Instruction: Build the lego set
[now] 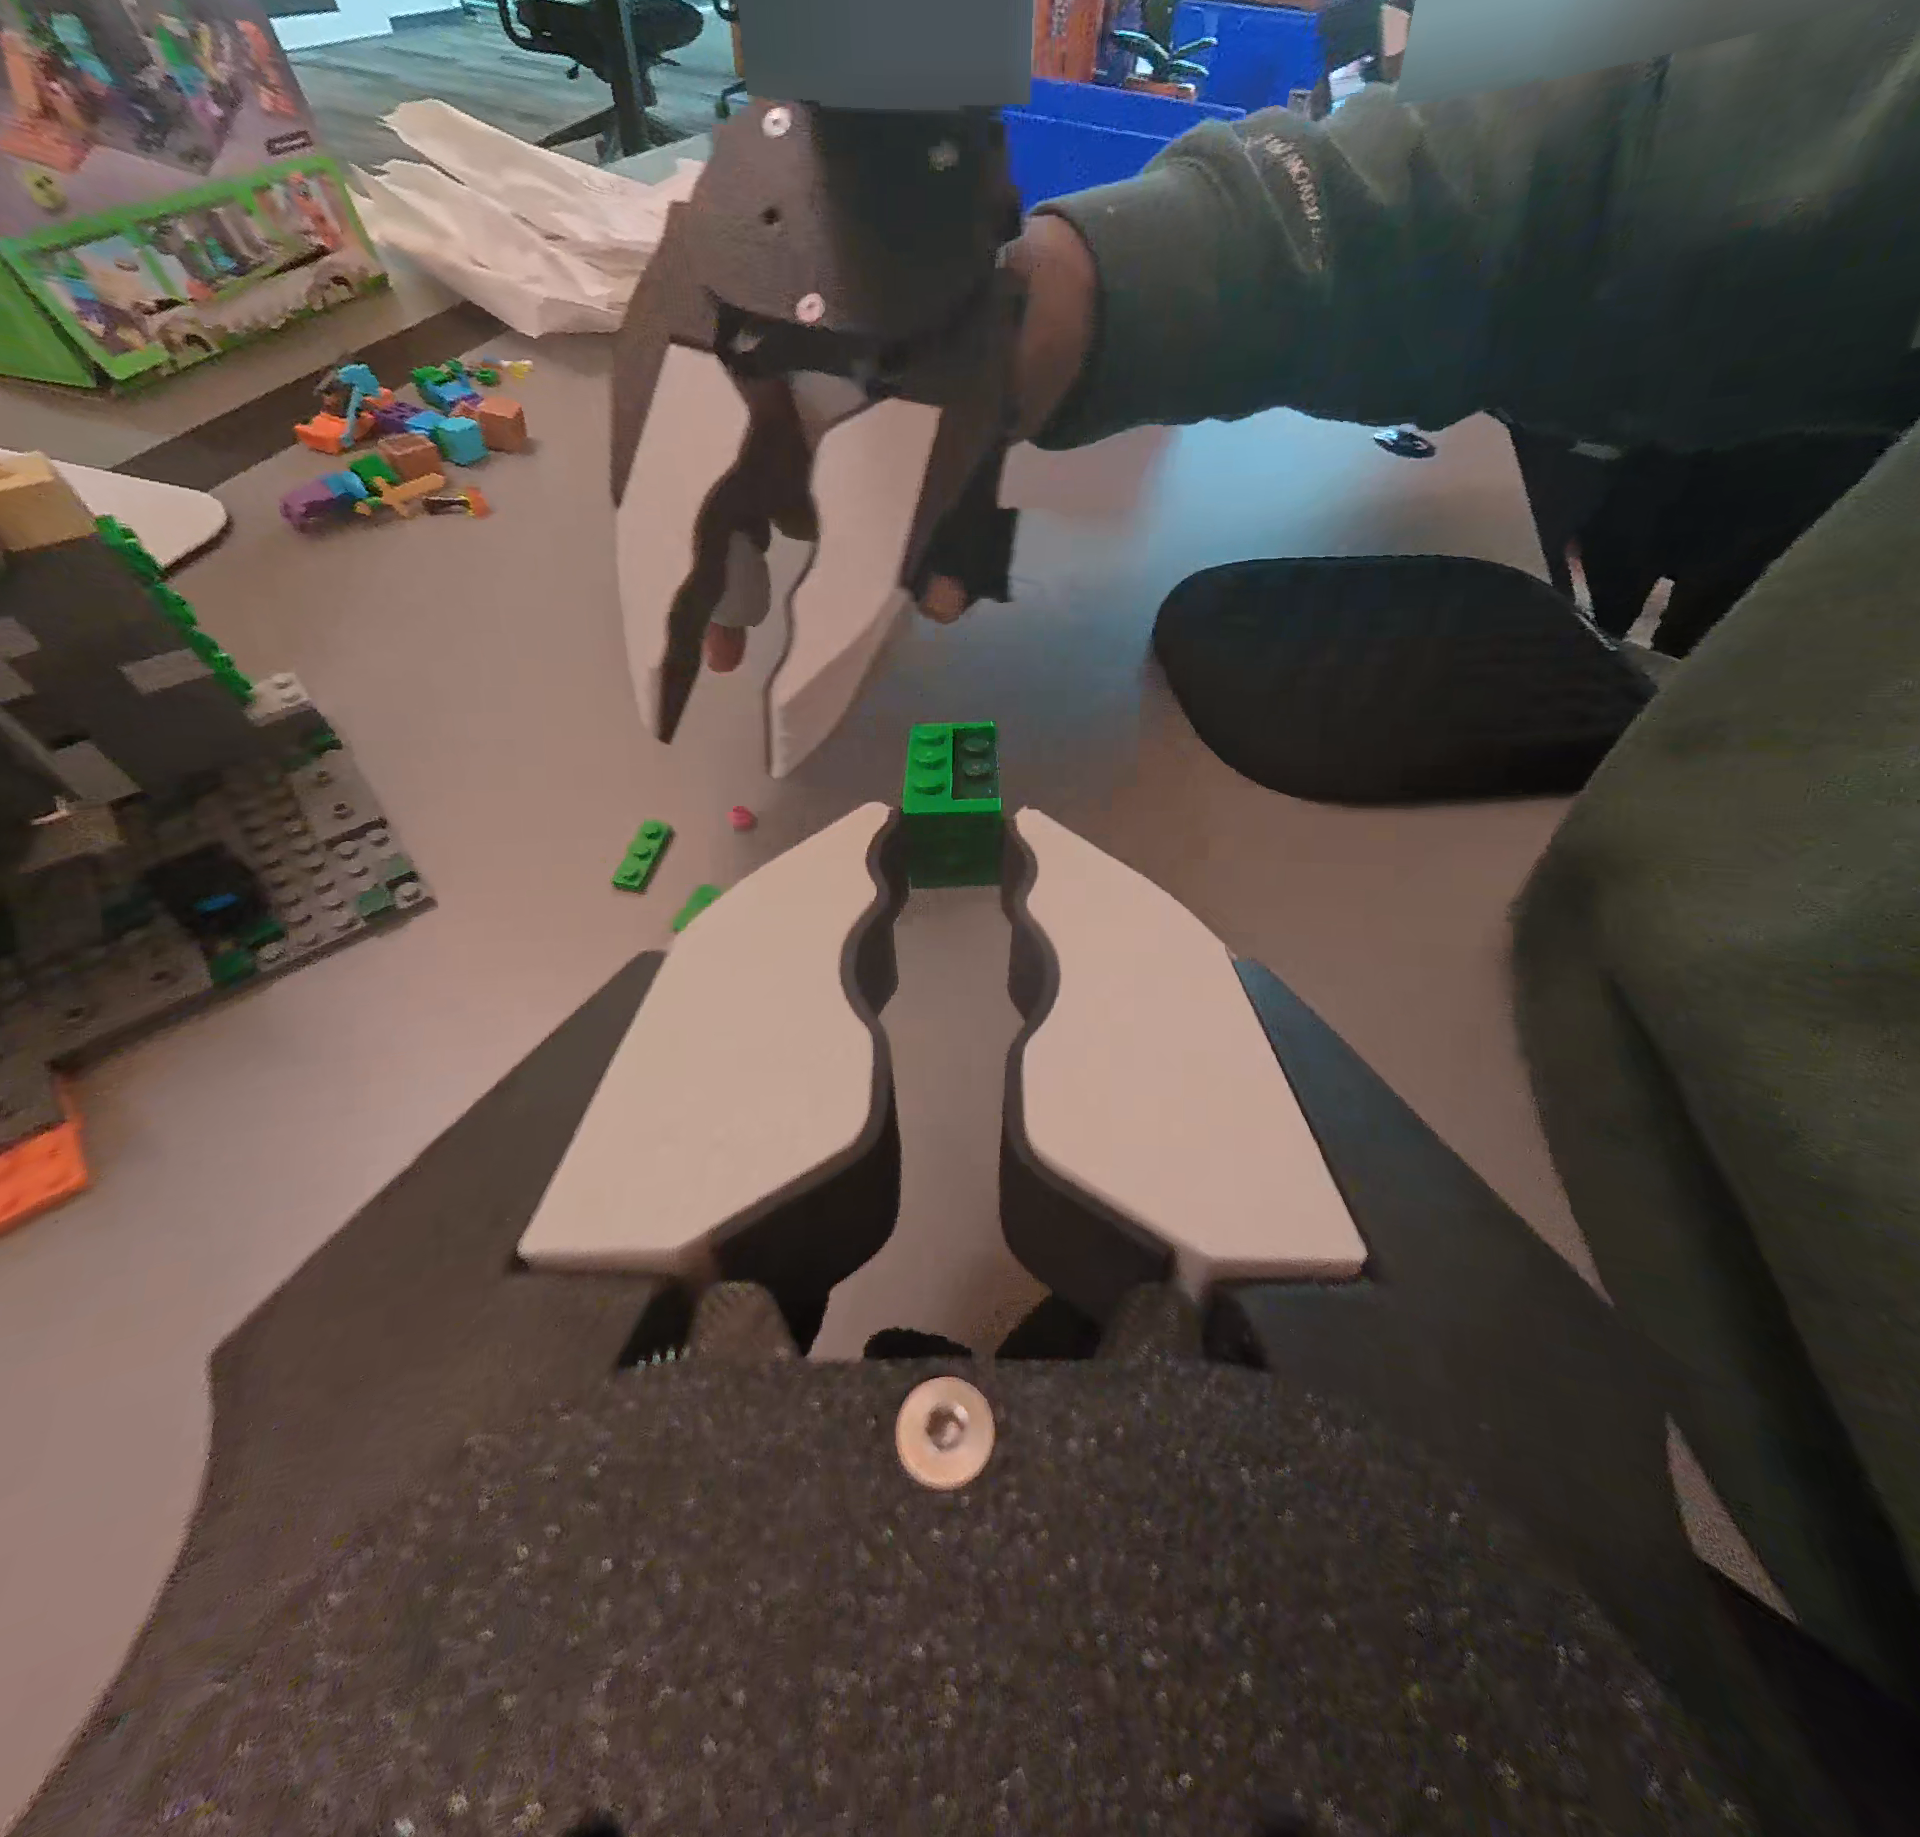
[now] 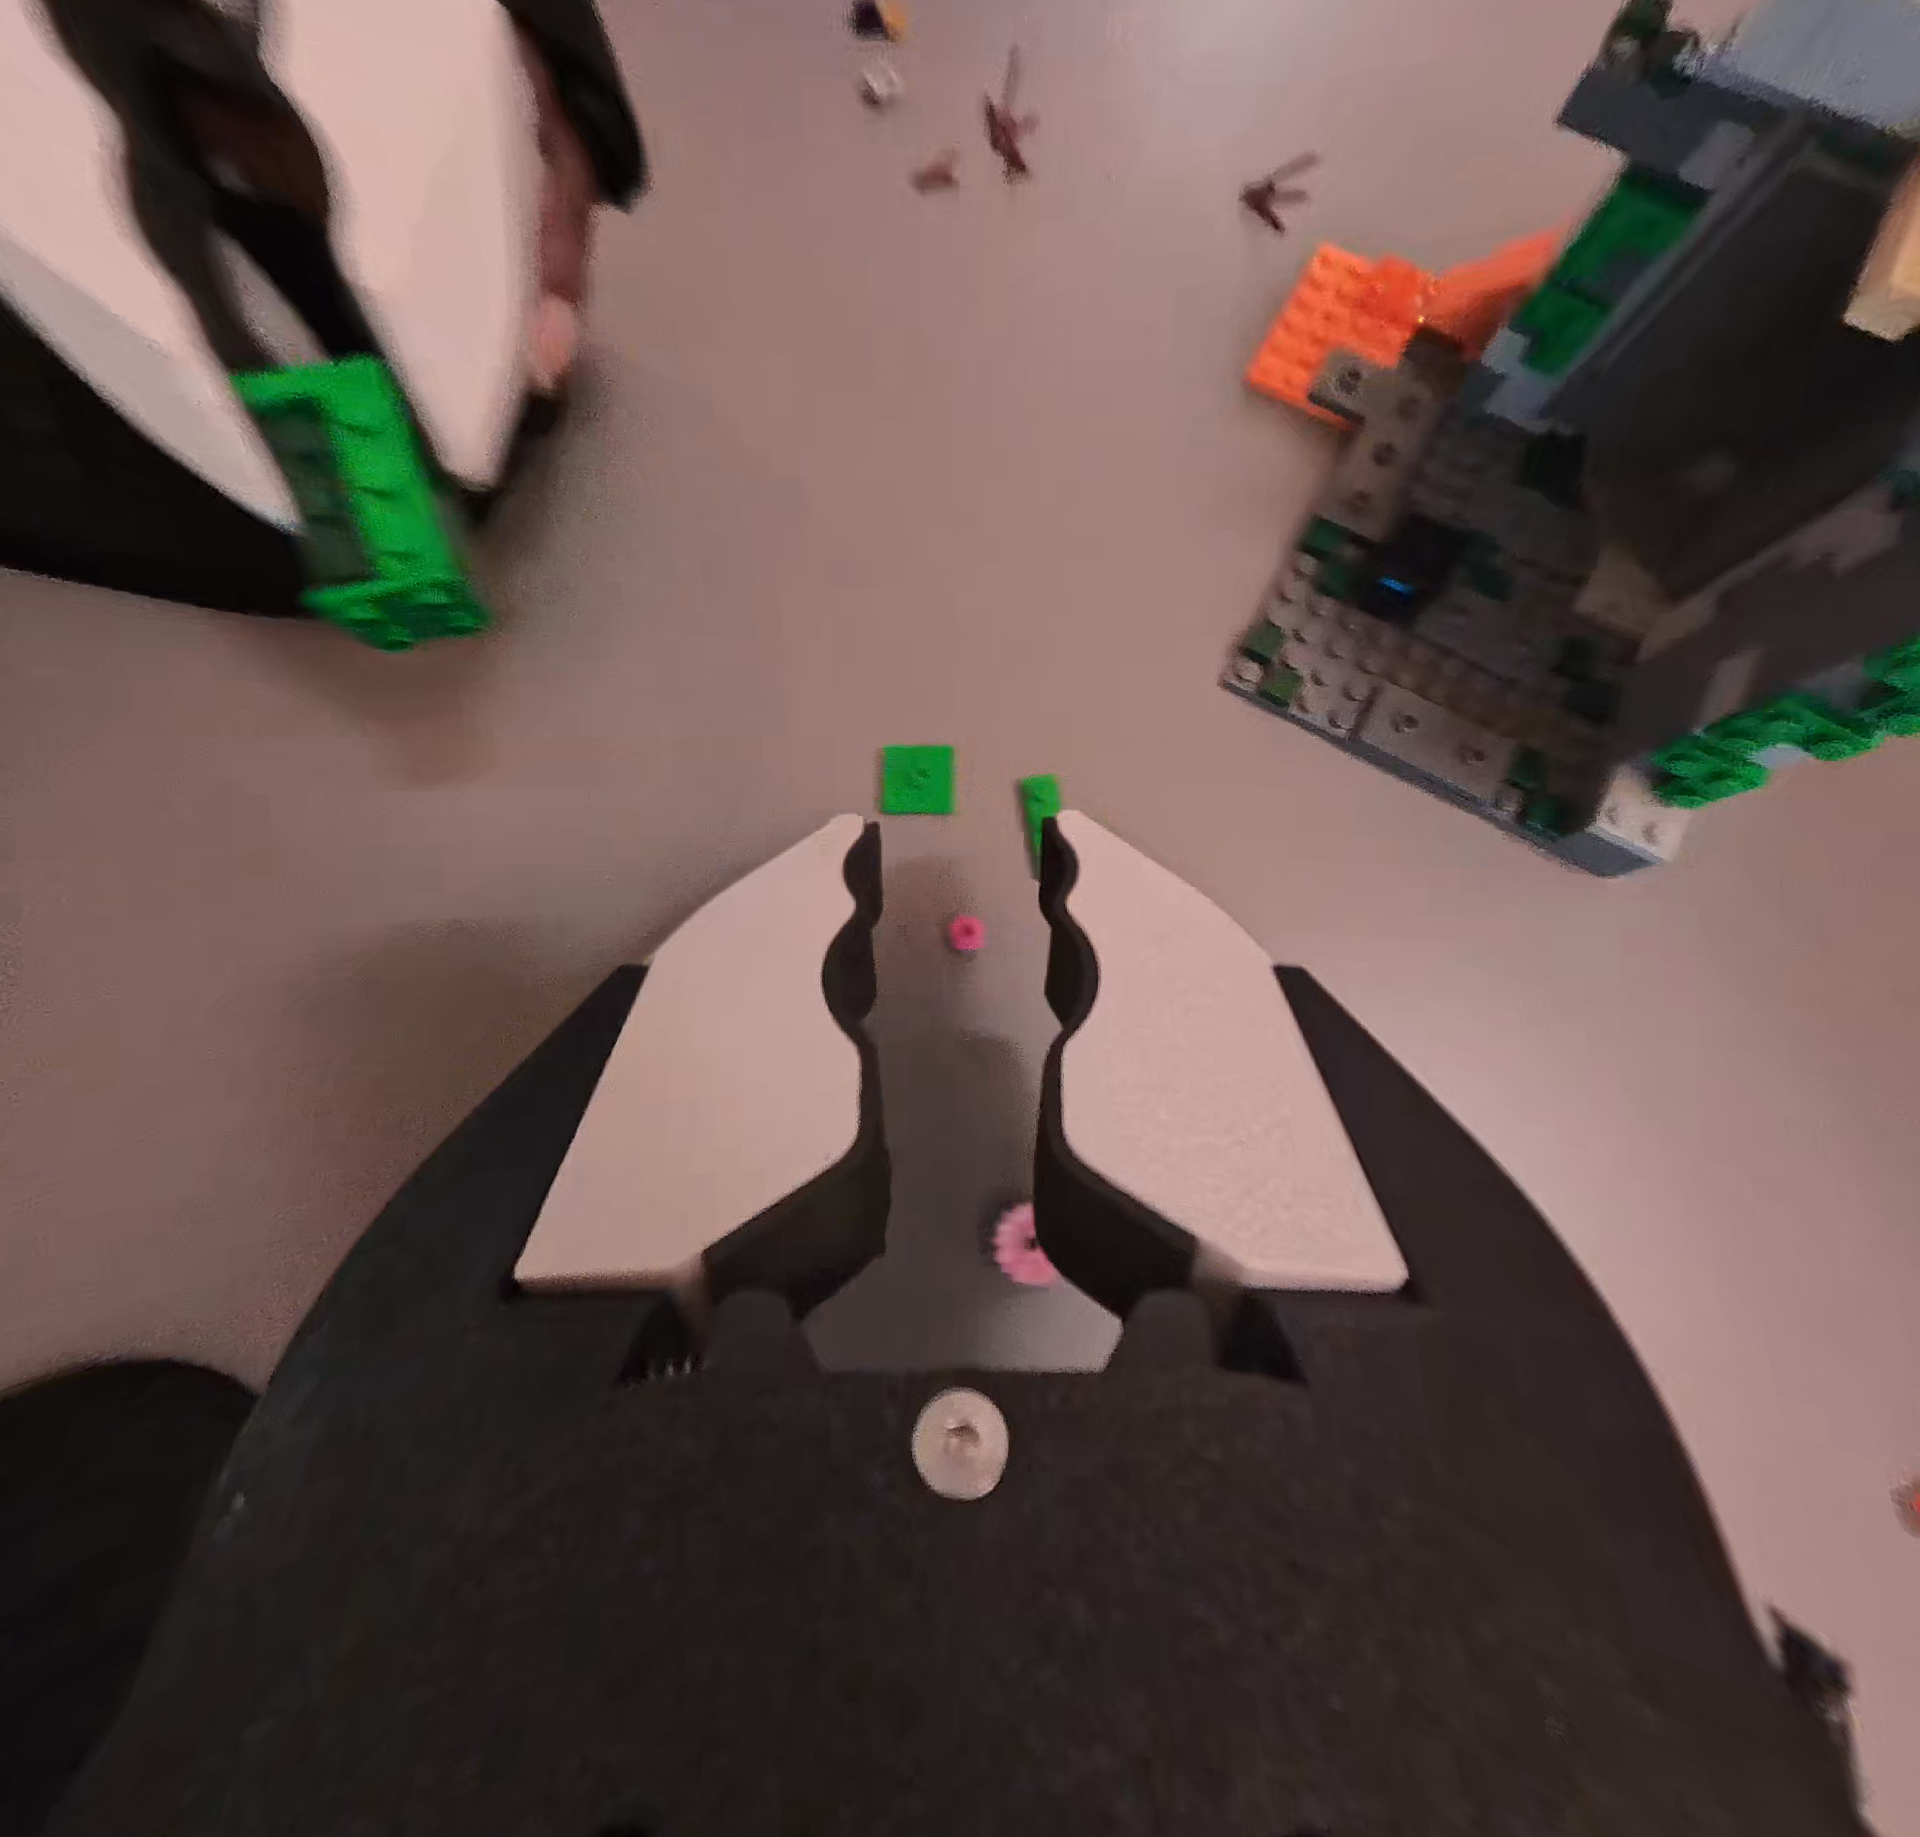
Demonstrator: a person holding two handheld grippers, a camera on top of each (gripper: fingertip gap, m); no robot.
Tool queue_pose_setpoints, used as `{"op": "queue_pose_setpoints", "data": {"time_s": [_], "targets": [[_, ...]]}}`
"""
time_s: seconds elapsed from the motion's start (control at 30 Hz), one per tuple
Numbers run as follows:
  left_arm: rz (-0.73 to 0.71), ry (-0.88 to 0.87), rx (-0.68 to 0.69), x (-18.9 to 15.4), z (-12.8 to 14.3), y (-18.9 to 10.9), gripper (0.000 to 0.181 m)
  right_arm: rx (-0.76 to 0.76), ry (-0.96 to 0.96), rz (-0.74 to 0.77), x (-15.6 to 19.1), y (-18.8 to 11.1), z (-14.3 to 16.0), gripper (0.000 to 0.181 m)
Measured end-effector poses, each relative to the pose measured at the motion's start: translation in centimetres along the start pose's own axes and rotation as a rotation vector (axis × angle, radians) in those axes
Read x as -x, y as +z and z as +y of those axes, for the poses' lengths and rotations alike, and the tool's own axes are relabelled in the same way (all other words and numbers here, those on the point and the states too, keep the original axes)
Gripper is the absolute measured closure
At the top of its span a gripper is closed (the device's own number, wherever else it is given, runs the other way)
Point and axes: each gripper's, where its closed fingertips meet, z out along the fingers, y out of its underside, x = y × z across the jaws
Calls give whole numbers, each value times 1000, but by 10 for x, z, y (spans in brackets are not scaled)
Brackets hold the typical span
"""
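Note:
My left gripper is shut on a green brick stack and holds it above the table; the stack also shows blurred in the right wrist view. My right gripper is open and empty, pointing down over the table; it also shows in the left wrist view. Below it lie a small green square plate, a thin green plate beside its right fingertip, and a pink round stud. The grey and green lego build stands at the left, and at the right in the right wrist view.
Loose coloured bricks lie at the back left beside the set box and white paper bags. A green plate lies on the table. A pink flower piece and small brown pieces lie about. A black chair seat is right. My right fingertips sit around 10 cm from my left ones. To the pink round stud: right tips about 4 cm, left tips about 12 cm. Seen from the left wrist view as well.

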Motion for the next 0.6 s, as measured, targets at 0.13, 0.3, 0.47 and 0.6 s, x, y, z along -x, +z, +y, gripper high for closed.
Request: {"op": "queue_pose_setpoints", "data": {"time_s": [0.13,0.3,0.47,0.6], "targets": [[-19,-22,-26,7,-2,-1,165,163,-61,-22,-22,18,12,155],[-33,-42,-70,13,-6,-6,165,277,-93,-98,-23,33,20,166],[-23,-47,-98,13,-9,-8,165,268,-95,-117,-20,29,16,174],[-28,-42,-112,13,-10,-9,165,140,-117,-156,1,2,-19,174]]}}
